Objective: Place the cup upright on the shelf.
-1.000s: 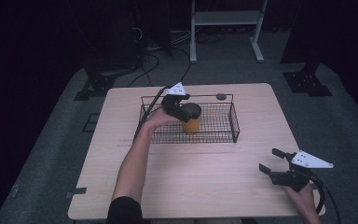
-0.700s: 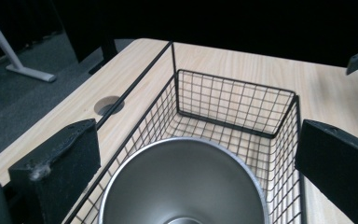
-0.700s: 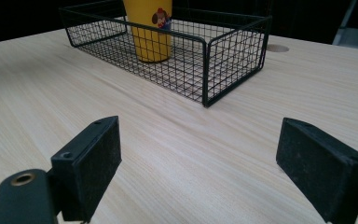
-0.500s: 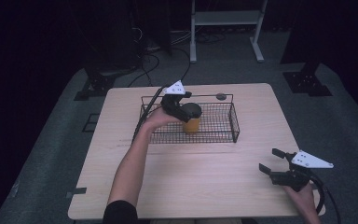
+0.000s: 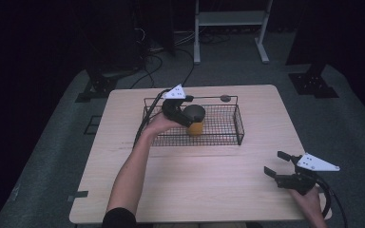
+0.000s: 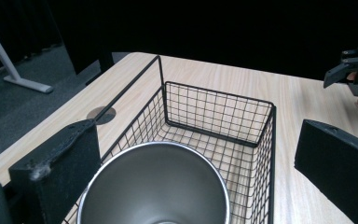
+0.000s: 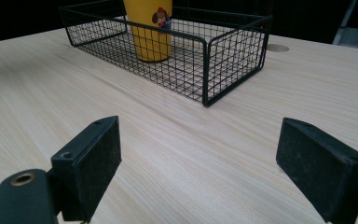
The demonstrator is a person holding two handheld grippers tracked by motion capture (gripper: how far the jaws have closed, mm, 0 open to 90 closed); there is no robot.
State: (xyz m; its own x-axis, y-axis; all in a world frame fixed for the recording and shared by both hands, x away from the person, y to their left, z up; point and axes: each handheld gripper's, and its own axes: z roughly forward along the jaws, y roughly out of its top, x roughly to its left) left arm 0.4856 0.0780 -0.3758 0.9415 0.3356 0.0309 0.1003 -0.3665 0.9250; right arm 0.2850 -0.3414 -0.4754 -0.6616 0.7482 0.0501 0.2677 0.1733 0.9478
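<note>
A yellow cup (image 5: 195, 126) with a steel inside (image 6: 158, 186) stands upright in the left half of a black wire basket (image 5: 240, 127) at the back middle of the table. My left gripper (image 5: 191, 114) hangs over the cup's mouth, open. In the left gripper view its jaws stand wide on either side of the rim, the right one well clear of it. My right gripper (image 5: 274, 162) is open and holds nothing, low over the front right of the table. In the right gripper view the cup (image 7: 151, 28) and basket (image 7: 223, 56) lie ahead.
A round grommet hole (image 5: 225, 98) sits in the wooden table (image 5: 209, 190) just behind the basket. Bare wood lies between the basket and my right gripper. Cables and a white stand (image 5: 228, 19) are on the floor beyond the table.
</note>
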